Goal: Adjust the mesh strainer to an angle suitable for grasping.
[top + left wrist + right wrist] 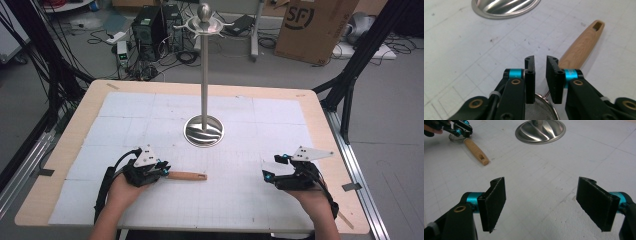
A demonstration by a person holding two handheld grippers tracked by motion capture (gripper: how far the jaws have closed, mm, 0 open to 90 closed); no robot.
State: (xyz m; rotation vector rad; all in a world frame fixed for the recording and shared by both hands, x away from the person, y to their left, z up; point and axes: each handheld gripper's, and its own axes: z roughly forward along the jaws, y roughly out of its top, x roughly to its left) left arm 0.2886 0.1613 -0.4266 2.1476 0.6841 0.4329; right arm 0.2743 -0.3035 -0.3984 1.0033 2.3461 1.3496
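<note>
We see the strainer [541, 110], fine mesh and pale wooden handle, at lower centre beneath the left gripper [540, 75], jaws slightly parted; right gripper [541, 205] spread wide.

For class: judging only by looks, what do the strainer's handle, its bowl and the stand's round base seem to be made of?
Handle: looks like light wood with a matt finish, shown by its grain lines and tan colour.
Bowl: apparently fine metal mesh in a wire rim; grey woven texture, mostly hidden under the left gripper.
Stand base: probably polished steel, given its bright mirror-like streaks.
</note>
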